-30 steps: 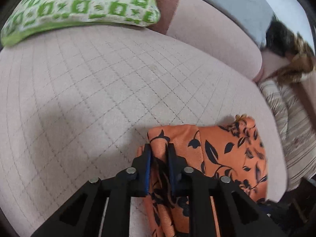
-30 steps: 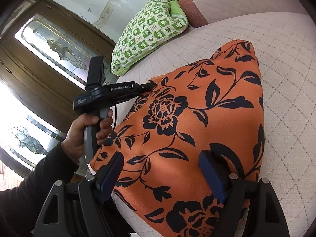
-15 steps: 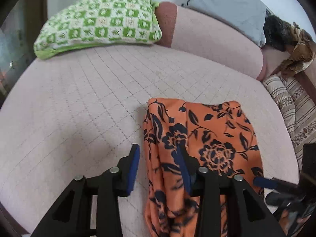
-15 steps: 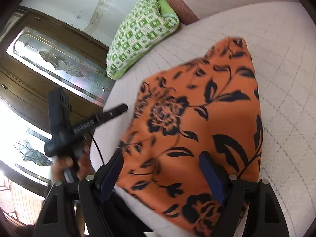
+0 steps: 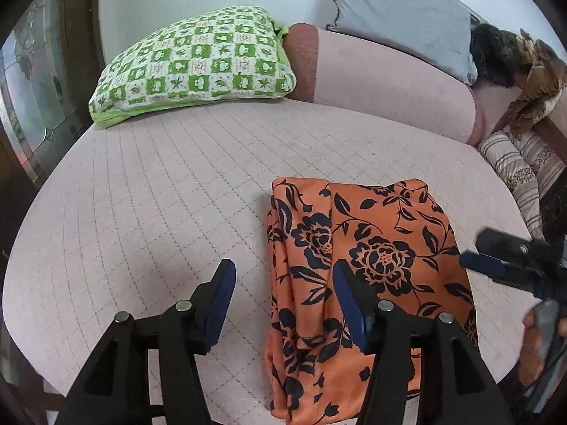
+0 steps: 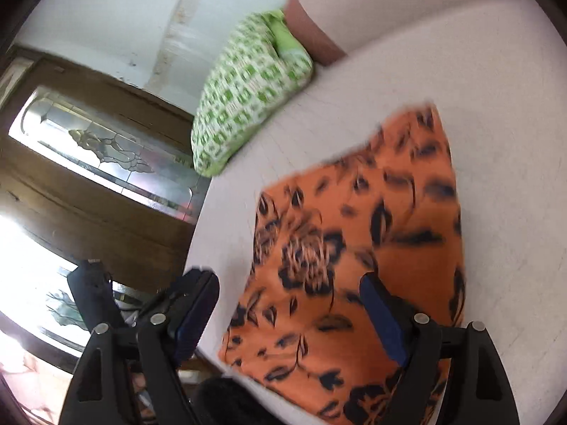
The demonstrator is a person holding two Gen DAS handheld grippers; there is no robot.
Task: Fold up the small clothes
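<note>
An orange garment with a black flower print lies folded on the pale quilted couch seat, near its front edge. It also shows, blurred, in the right wrist view. My left gripper is open and empty, raised just above the garment's left edge. My right gripper is open and empty over the garment's near end. The right gripper's blue pads show at the garment's right side in the left wrist view.
A green and white checked pillow lies at the back left of the seat. A grey pillow and brown fabric sit behind the backrest. A striped cushion is at right. A wooden door with glass panes stands left.
My left gripper let go of the garment's left edge, opened and pulled back and up. The right gripper also drew back, staying open. The garment now lies flat on the seat.
</note>
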